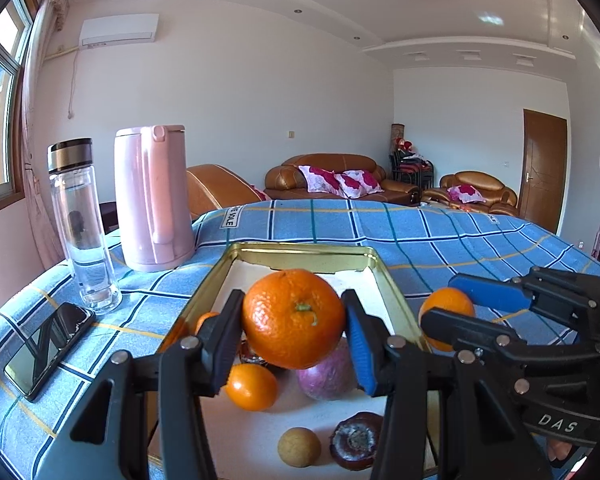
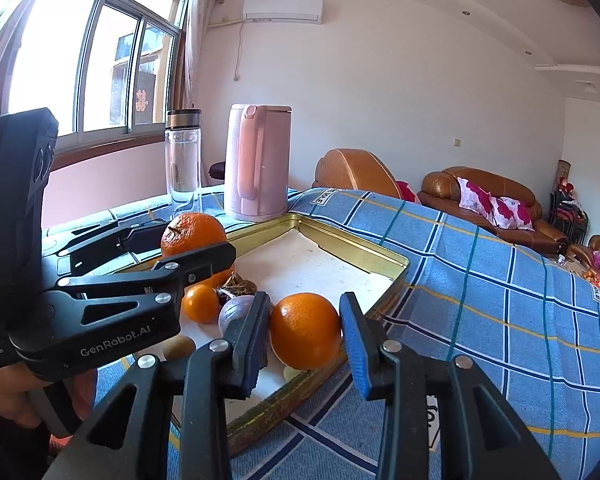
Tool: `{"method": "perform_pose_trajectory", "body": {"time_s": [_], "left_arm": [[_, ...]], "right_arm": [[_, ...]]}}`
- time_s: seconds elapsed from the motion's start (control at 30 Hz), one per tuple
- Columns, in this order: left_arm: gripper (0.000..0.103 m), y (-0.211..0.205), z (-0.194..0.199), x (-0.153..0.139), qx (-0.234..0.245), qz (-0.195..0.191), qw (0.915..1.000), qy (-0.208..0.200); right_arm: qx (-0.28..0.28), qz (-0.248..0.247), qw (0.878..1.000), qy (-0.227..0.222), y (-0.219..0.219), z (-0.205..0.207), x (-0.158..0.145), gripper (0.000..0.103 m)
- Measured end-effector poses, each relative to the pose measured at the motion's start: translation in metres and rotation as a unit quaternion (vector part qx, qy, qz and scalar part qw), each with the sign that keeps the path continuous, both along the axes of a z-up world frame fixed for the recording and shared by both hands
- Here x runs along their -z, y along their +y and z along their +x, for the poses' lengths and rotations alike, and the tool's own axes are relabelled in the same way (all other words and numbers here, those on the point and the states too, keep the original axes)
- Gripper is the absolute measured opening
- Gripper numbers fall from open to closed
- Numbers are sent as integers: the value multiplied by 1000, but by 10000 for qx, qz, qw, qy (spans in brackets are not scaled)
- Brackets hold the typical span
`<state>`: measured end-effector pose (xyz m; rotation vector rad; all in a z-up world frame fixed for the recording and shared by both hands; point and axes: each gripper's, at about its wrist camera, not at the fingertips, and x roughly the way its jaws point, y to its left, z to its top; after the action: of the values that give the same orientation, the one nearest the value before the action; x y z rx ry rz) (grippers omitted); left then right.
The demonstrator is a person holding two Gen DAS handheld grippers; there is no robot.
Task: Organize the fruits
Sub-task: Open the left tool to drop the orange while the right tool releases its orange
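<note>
A: Left gripper [image 1: 294,320], status?
B: Jaws part-way closed, both pads pressed on a large orange [image 1: 293,317]. The fruit is gripped at its sides, stem facing the camera, and sits clear above the gold tray [image 1: 300,249].

A: Right gripper [image 2: 305,330]?
B: Narrower gap. Its pads clamp a smaller orange [image 2: 305,330], held over the tray's near right rim. In the left wrist view the same fruit shows just outside the tray's right edge, between the black and blue fingers.

A: Tray contents?
B: Resting on the pale liner: a small orange [image 1: 251,386] at near left, a purple round fruit [image 1: 327,374] beside it, a tan round fruit [image 1: 299,447] nearer the camera, and a dark brown fruit with a greyish patch [image 1: 356,440] to its right. Another orange piece shows behind the left finger; a dark item sits under the held orange, too hidden to identify.

A: Surroundings?
B: Blue checked cloth [image 1: 420,236] under everything. Pink kettle [image 1: 152,196] at far left of the tray, clear bottle [image 1: 82,224] further left, phone [image 1: 48,350] lying flat near the bottle. A hand [image 2: 12,396] grips the left tool's handle, seen in the right wrist view.
</note>
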<state>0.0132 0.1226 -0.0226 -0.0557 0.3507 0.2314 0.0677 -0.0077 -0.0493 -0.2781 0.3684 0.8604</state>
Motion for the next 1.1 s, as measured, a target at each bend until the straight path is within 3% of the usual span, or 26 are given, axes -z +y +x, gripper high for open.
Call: {"method": "perform_pose_trajectory", "body": {"time_s": [0.93,1.1], "left_arm": [[51,35,-2,19,-350,-77,9981,497],[63,35,-4,18,-373,-75,9983,448]], "right_arm": [[-407,-533,9970,373,44,0,18,39],[-405,-511,9973,338,43,-2,18,40]]}}
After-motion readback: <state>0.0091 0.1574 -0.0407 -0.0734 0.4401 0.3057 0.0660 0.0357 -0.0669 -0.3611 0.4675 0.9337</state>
